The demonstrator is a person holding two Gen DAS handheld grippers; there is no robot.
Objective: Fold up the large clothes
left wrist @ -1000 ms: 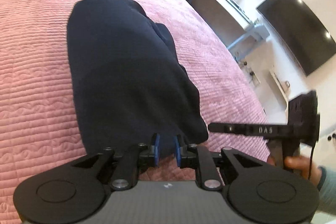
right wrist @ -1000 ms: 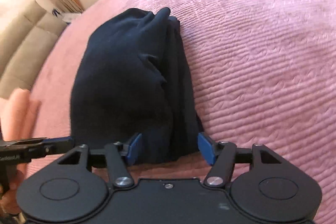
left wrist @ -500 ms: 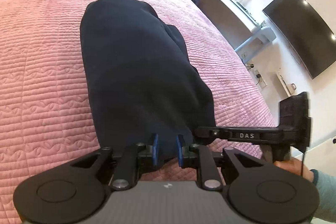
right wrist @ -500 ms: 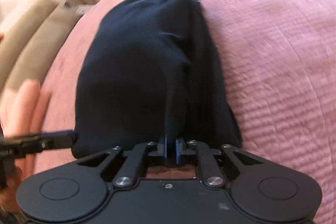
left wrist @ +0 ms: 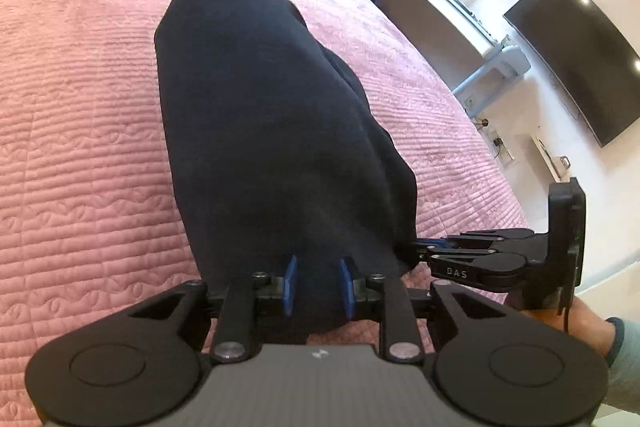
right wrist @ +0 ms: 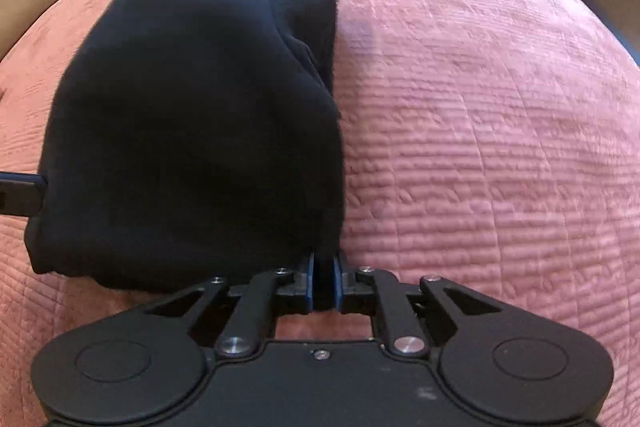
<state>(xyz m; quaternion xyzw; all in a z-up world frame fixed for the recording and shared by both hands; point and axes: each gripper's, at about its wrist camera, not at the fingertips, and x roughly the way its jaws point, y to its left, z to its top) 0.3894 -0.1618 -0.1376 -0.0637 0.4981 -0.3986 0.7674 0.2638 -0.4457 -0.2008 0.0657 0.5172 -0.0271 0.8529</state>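
**Pinching the near hem of the dark garment with both claws**

Looking along our two claws, we see a dark navy garment [left wrist: 272, 131] lying folded lengthwise on the pink quilted bedspread [left wrist: 80, 131], its long side running from the bed's near edge toward the far one. Our left claw [left wrist: 318, 285] has the garment's near end bunched between its blue pads [left wrist: 289, 283]; its jaws have just been opening a little, yet they stand narrow and the cloth fills the gap between them. Our right claw [right wrist: 324, 281] is clamped narrowly on the garment's near right corner, with a thin fold of fabric pressed between its pads [right wrist: 309, 281]; its jaws have just been closing from wide. In the left view that right claw [left wrist: 420, 251] reaches in from the side at the same hem, held by a hand [left wrist: 580, 323] in a pale sleeve [left wrist: 624, 359]. A television [left wrist: 576, 51] hangs on the wall beyond the bed's right edge.
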